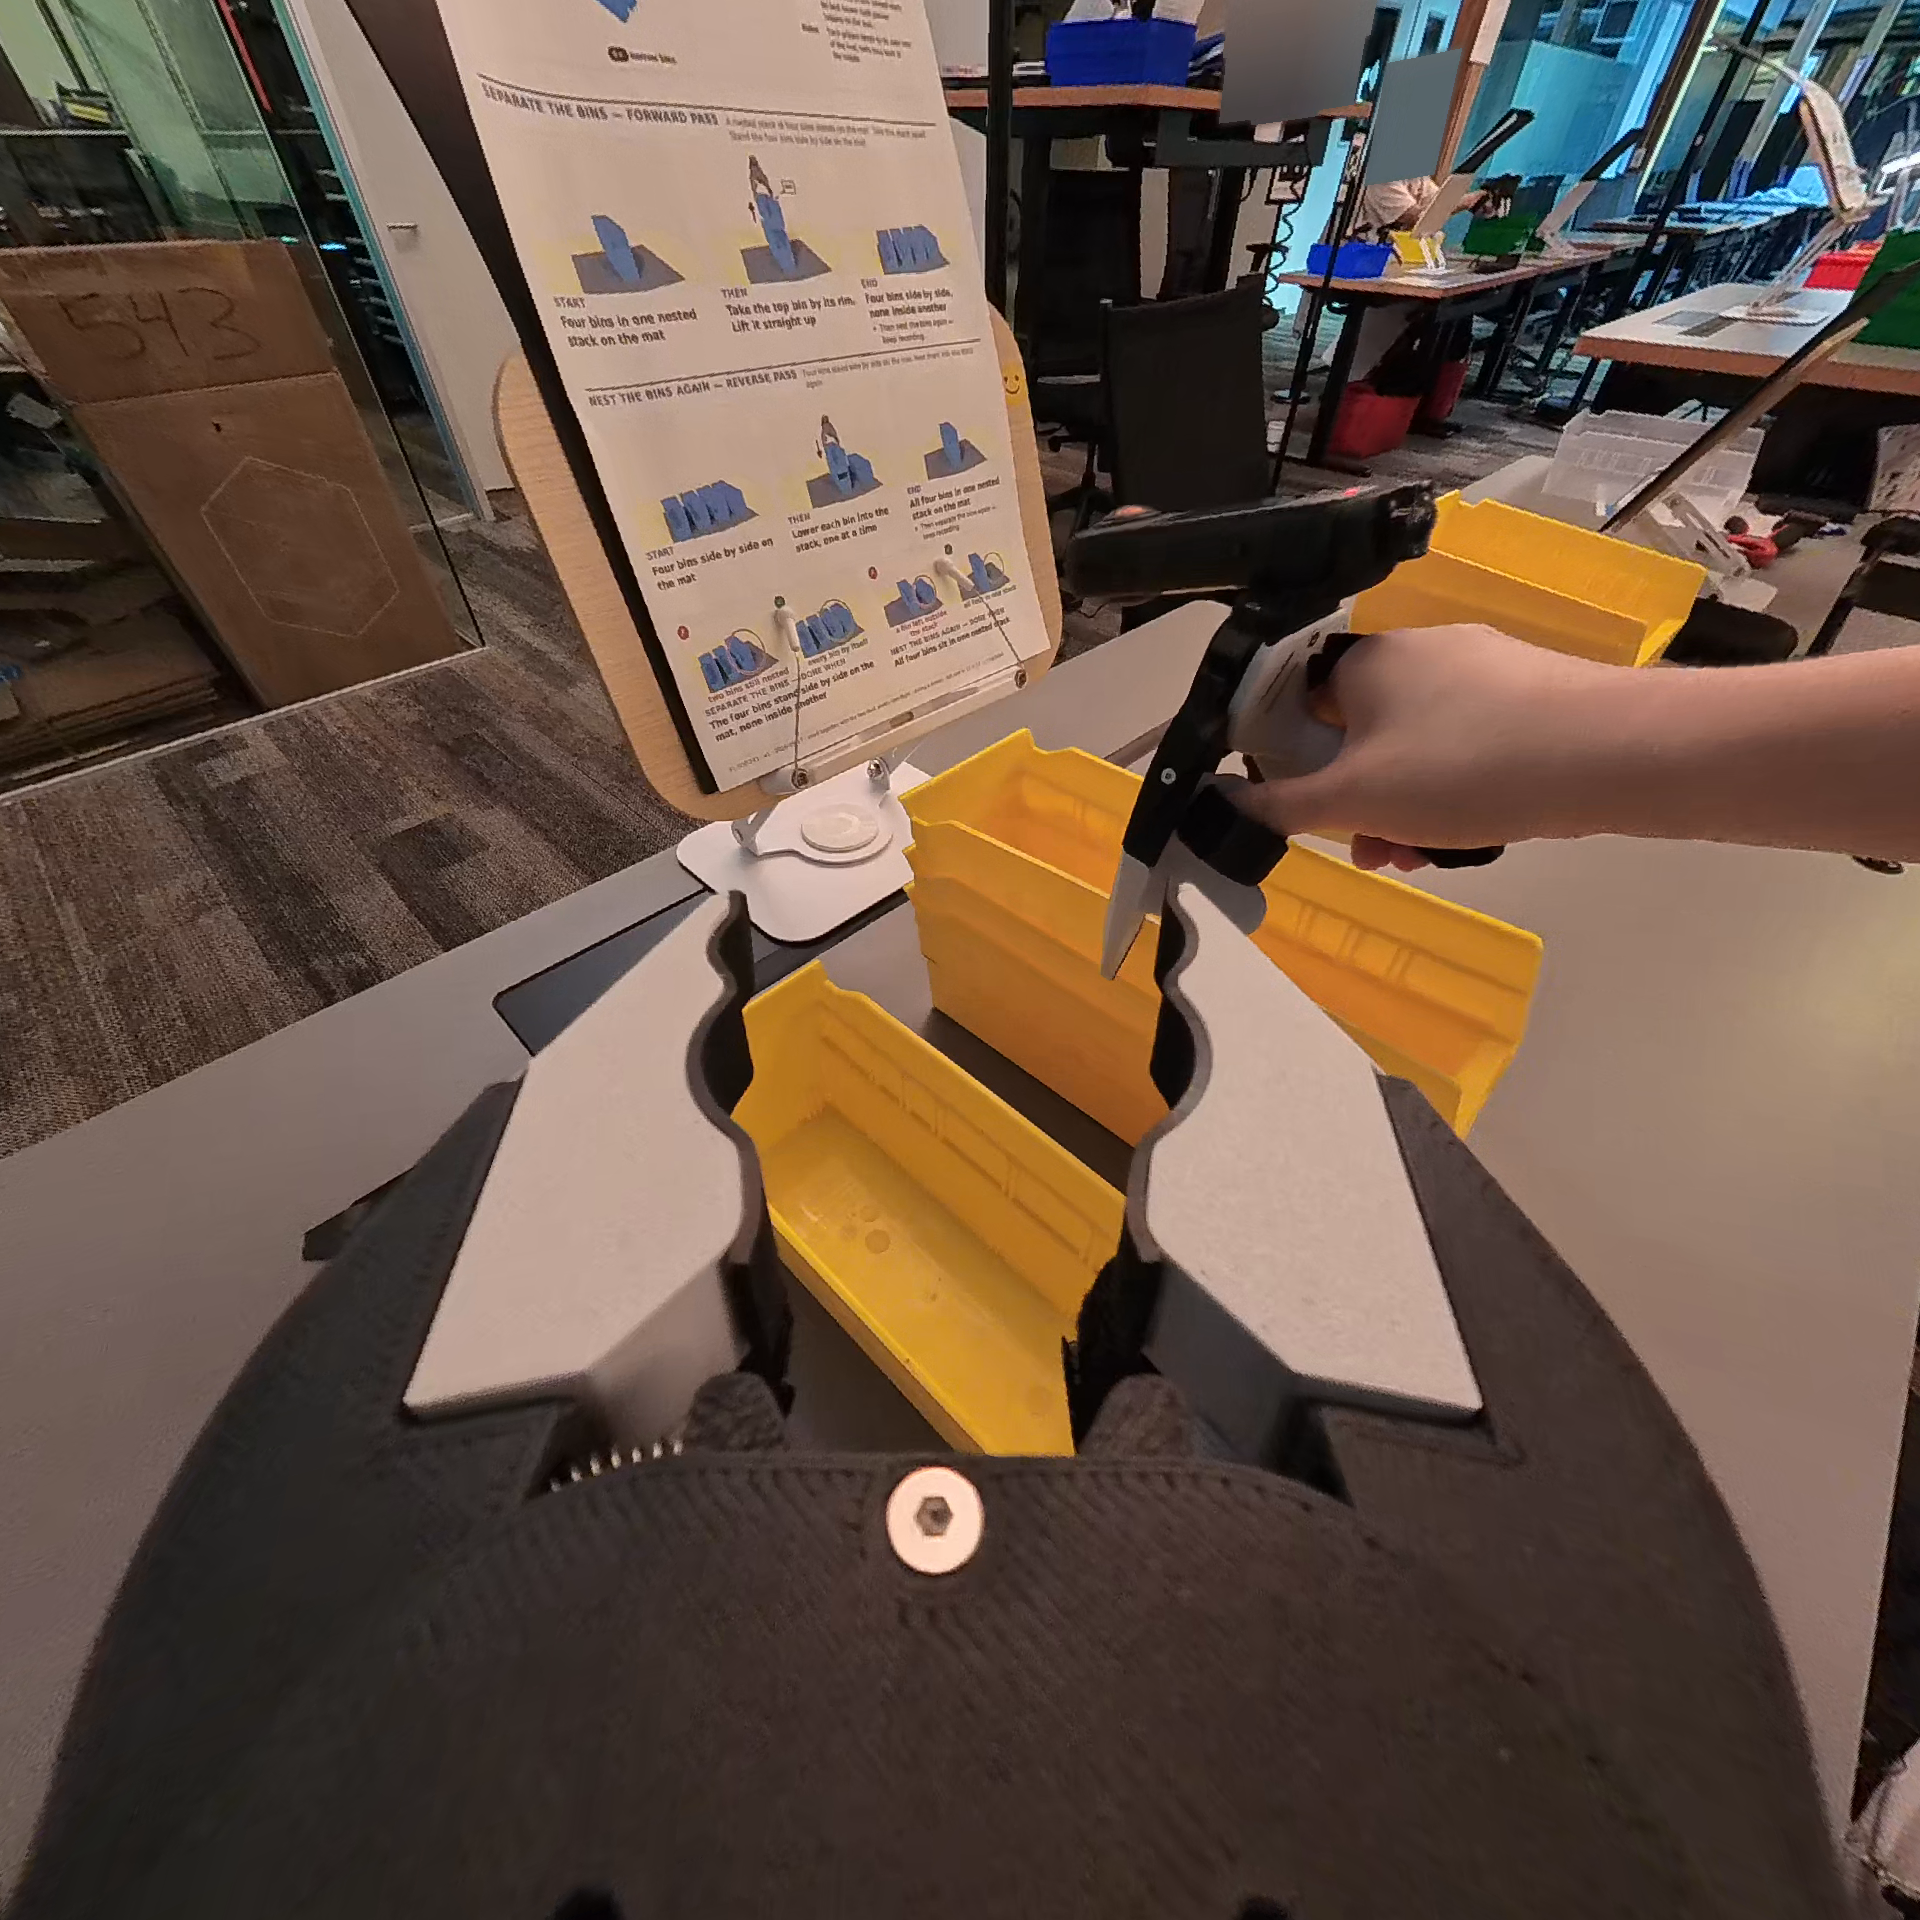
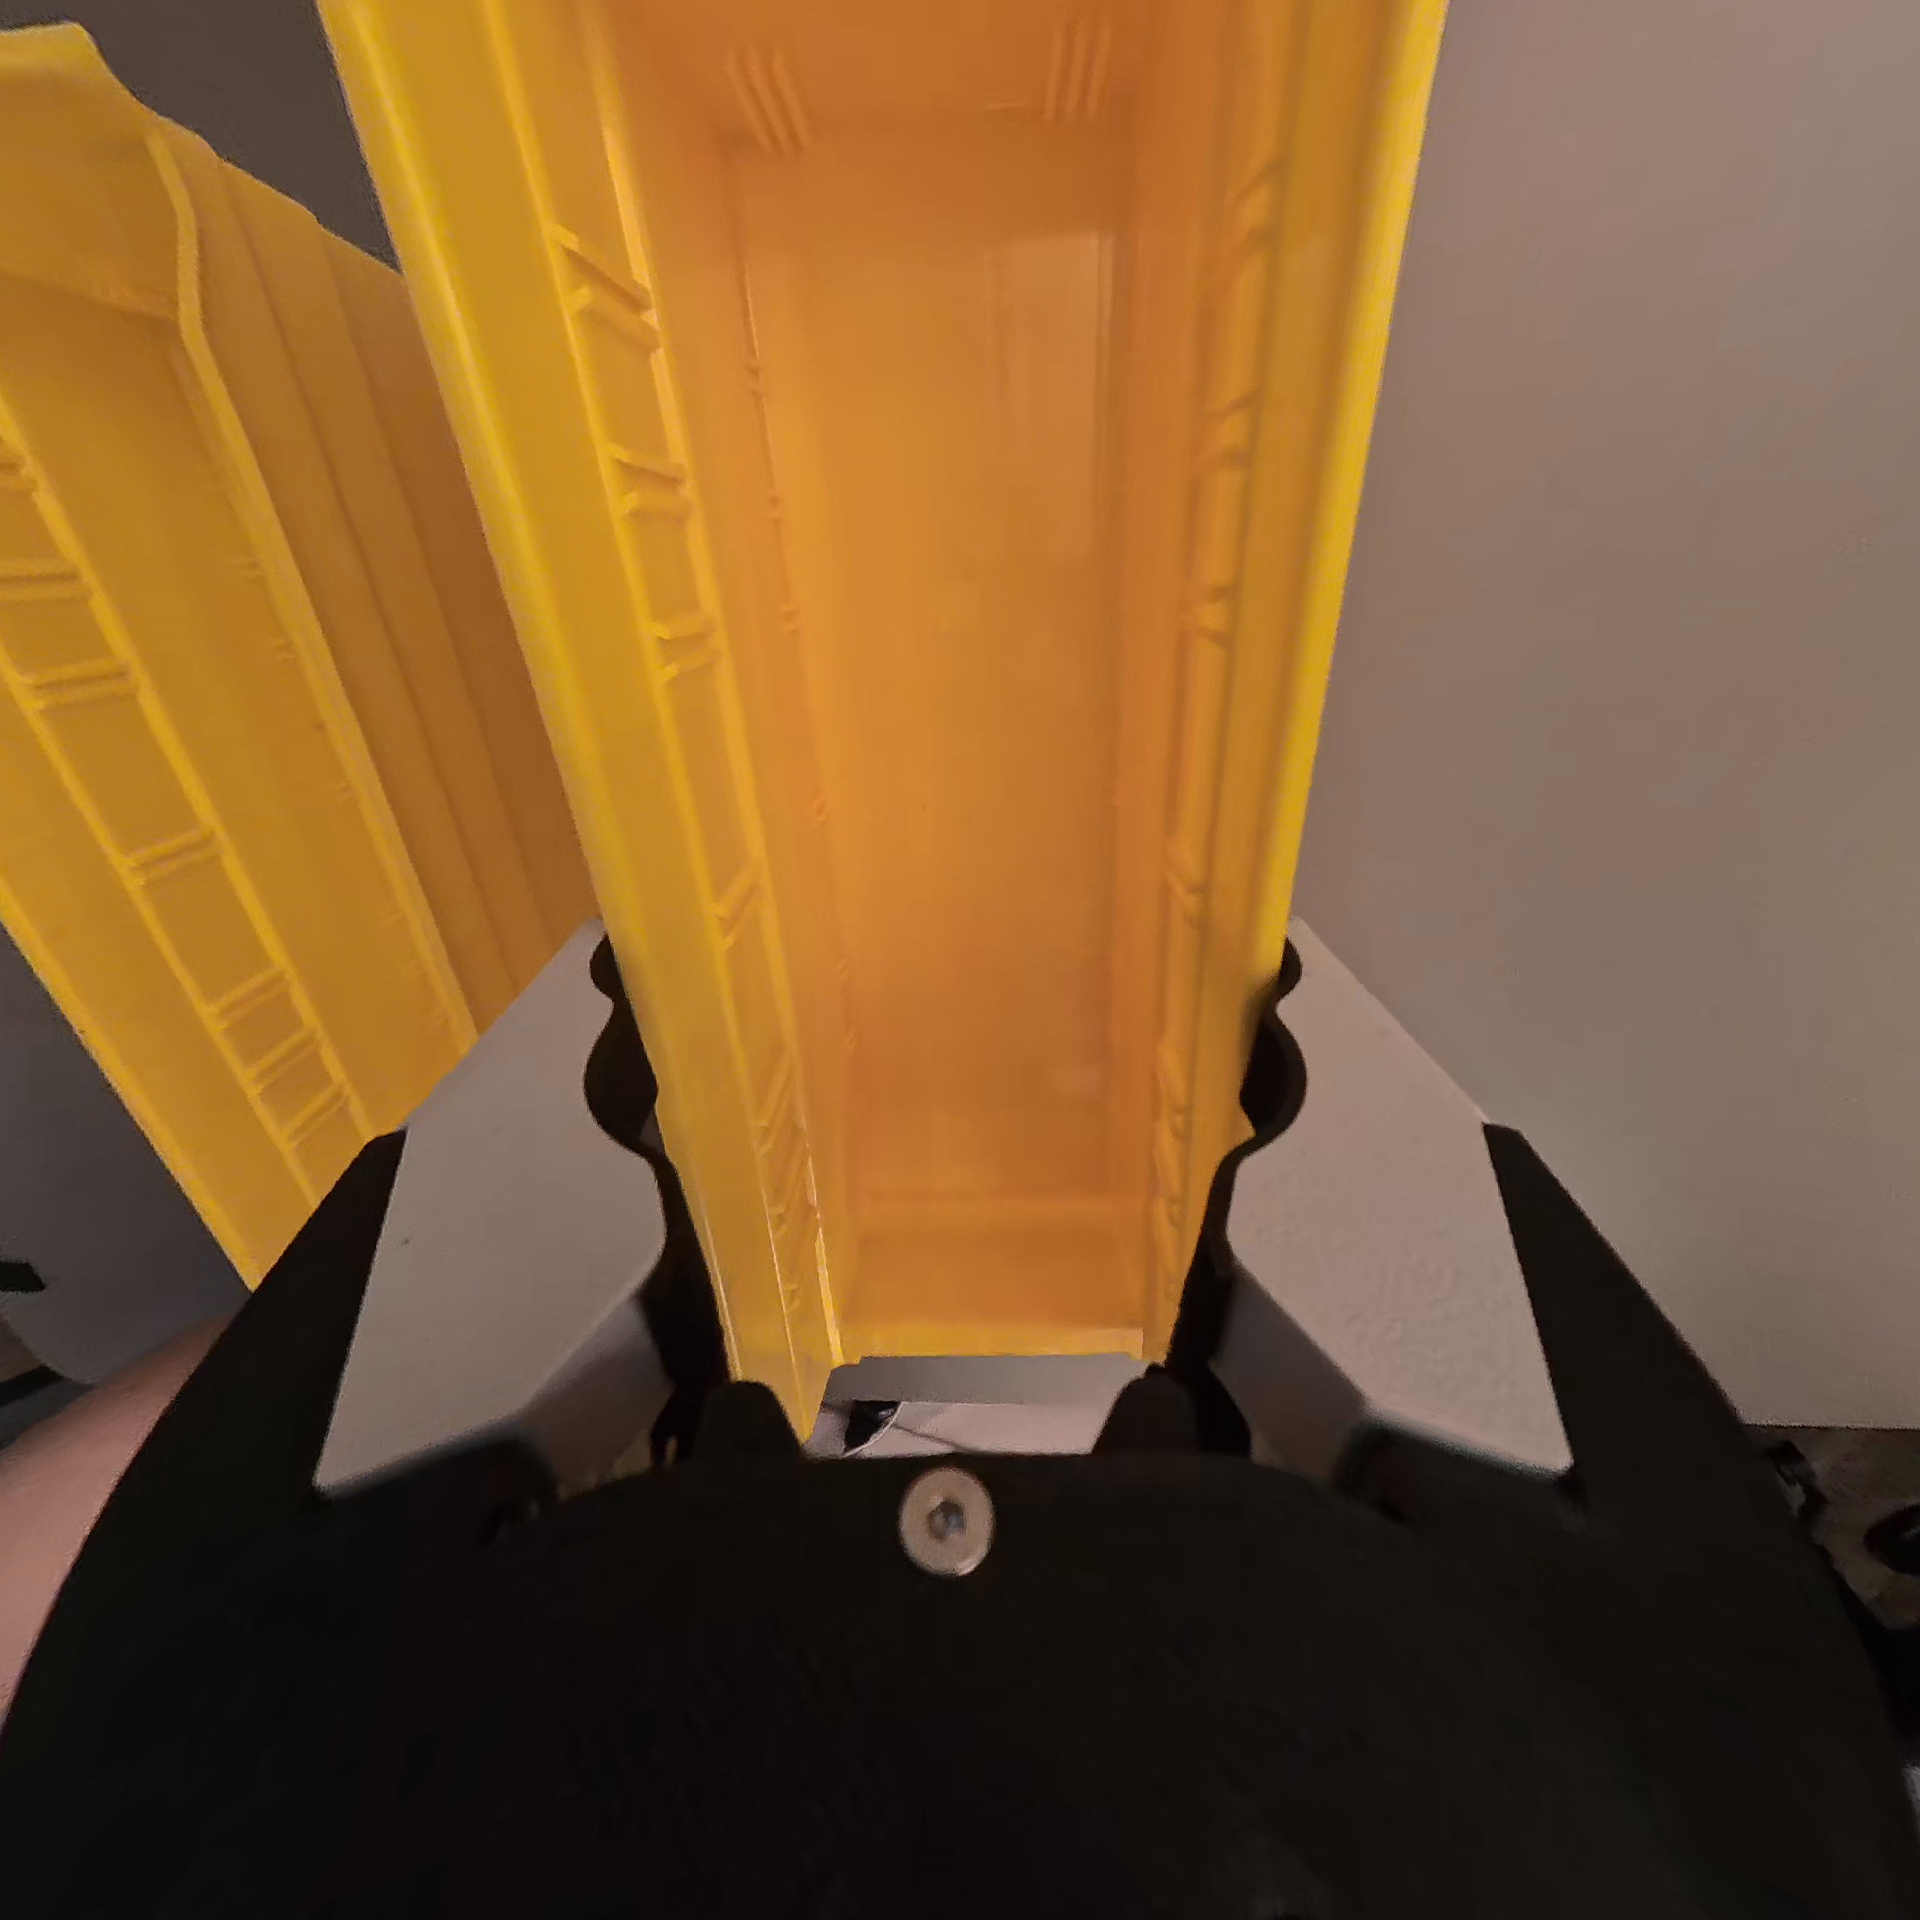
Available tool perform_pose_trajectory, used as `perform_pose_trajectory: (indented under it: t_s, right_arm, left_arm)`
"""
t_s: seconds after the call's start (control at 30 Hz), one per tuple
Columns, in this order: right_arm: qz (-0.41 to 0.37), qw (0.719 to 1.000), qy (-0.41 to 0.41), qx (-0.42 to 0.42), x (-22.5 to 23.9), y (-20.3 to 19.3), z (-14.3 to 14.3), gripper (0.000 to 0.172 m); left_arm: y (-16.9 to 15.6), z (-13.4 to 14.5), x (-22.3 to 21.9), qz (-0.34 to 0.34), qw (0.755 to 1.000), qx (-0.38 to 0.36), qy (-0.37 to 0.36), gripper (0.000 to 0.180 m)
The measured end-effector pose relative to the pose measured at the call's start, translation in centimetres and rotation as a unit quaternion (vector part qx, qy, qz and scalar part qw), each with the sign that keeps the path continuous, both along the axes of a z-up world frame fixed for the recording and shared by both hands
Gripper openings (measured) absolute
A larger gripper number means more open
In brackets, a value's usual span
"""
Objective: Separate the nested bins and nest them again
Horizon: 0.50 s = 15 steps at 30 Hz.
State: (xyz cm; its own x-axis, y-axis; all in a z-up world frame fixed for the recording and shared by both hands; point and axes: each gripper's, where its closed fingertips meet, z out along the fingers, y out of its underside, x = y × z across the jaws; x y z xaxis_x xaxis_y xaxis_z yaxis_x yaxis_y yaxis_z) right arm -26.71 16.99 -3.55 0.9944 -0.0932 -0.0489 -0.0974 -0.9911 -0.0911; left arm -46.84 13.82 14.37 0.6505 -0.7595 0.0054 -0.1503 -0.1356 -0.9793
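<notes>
In the left wrist view, my left gripper (image 1: 956,914) is open above a single yellow bin (image 1: 914,1195). That bin lies on the dark mat (image 1: 582,997) and shows between the fingers, but the pads do not press it. Behind it stands a stack of nested yellow bins (image 1: 1029,935). To the right of the stack lies another yellow bin (image 1: 1392,966). My right gripper (image 1: 1164,925) points down there, held by a hand. In the right wrist view, my right gripper (image 2: 945,951) is shut on a yellow bin (image 2: 966,675), with its pads on both side rims. The stack (image 2: 208,675) is to its left.
An instruction sheet on a wooden stand (image 1: 769,416) with a white base (image 1: 821,862) stands behind the mat. The grey table (image 1: 1662,1143) extends to the right. A further yellow bin (image 1: 1538,582) sits at the back right. Desks and chairs fill the room beyond.
</notes>
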Motion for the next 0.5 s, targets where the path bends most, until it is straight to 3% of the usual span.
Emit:
perform_pose_trajectory:
  t_s: [0.17, 0.5]
  right_arm:
    - [0.0, 1.0, -0.003, 0.026, 0.0, 0.5, 0.7, 0.118]
    - [0.011, 1.0, 0.005, 0.0, -0.1, -0.3, -1.1, 0.126]
  left_arm:
    - [0.0, -0.1, 0.2, -0.001, 1.0, 0.0, 0.003, 0.078]
    - [-0.2, 0.0, 0.3, -0.003, 1.0, 0.002, 0.003, 0.078]
